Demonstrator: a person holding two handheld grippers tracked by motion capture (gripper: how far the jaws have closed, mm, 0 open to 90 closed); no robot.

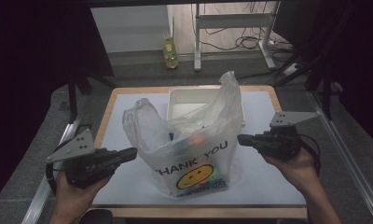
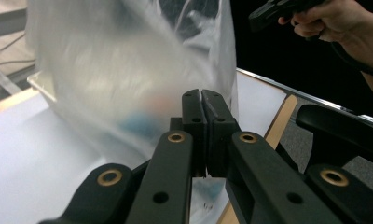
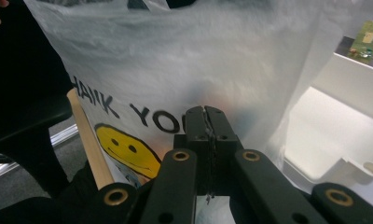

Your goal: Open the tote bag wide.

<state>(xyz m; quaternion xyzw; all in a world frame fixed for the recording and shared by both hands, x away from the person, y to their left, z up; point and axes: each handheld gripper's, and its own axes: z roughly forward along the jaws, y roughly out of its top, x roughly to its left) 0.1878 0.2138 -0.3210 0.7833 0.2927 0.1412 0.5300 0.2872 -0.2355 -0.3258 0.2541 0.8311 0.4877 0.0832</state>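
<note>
A translucent plastic bag (image 1: 189, 144) printed "THANK YOU" with a yellow smiley stands upright in the middle of the table, its two handles raised; coloured items show dimly inside. My left gripper (image 1: 132, 152) hangs just left of the bag, jaws pressed together with nothing between them (image 2: 201, 100). My right gripper (image 1: 240, 138) hangs just right of the bag, also shut and holding nothing (image 3: 204, 116). Both point inward at the bag (image 3: 184, 70), close to its sides; whether either tip touches the plastic I cannot tell. The bag (image 2: 128, 70) is blurred in the left gripper view.
A white tray (image 1: 184, 100) stands behind the bag at the back of the white-topped table (image 1: 124, 186), whose wooden edge runs around it. A small bottle (image 1: 169, 51) stands on the floor beyond, near desk legs and cables (image 1: 240, 37).
</note>
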